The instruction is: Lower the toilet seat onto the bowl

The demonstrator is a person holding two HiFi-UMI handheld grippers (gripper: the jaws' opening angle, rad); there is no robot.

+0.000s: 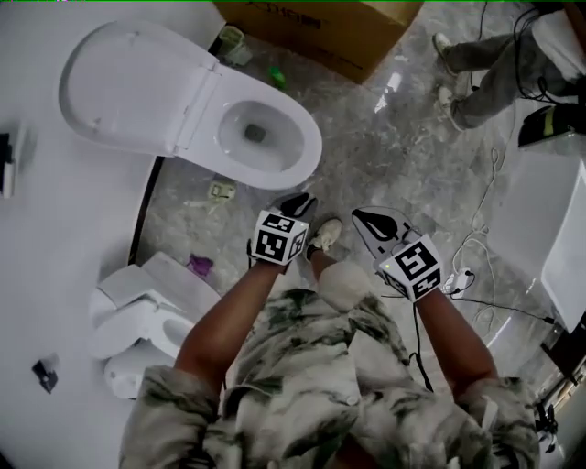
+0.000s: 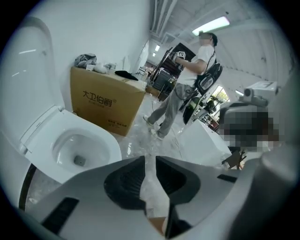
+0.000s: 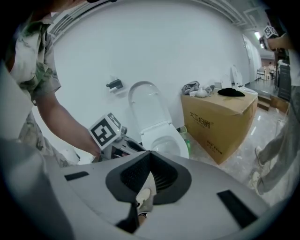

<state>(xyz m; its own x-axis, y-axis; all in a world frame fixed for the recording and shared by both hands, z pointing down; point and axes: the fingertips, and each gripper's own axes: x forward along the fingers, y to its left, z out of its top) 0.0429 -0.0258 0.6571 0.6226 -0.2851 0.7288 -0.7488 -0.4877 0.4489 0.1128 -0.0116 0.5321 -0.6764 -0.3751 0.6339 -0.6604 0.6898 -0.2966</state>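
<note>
Grey shiny floor (image 1: 394, 137) fills the room, w/ a white wall (image 1: 55, 229) down the left of the head view. Toilet bowl (image 1: 298, 151) sits at upper left of that frame, open, & the toilet seat (image 1: 119, 87) is up, leaning back on the wall, so the job isn't begun yet. Both grippers are near the middle of the frame, well apart from the toilet. Left gripper (image 1: 295, 203) has its jaws a little apart w/ nothing between them; only floor shows thru the gap. Right gripper (image 3: 150, 152) has its tips pressed together & holds nothing.

To do it well, I think: step closer first, reach one gripper up to the top rim of the seat, pinch or hook that edge, tip it fwd, then ride down slow w/ it all the way so it doesn't bang on the bowl. Keep the other gripper out from under the seat. Mind the cardboard box (image 1: 320, 23) near the bowl & the small bits (image 1: 220, 190) on the floor by its foot.

Hard to see: can't tell if seat & lid are two pieces stacked or one. Person's own body (image 1: 320, 385) covers the bottom of the head view. White thing (image 1: 549, 229) at the right edge is cut off, can't say what it is.
</note>
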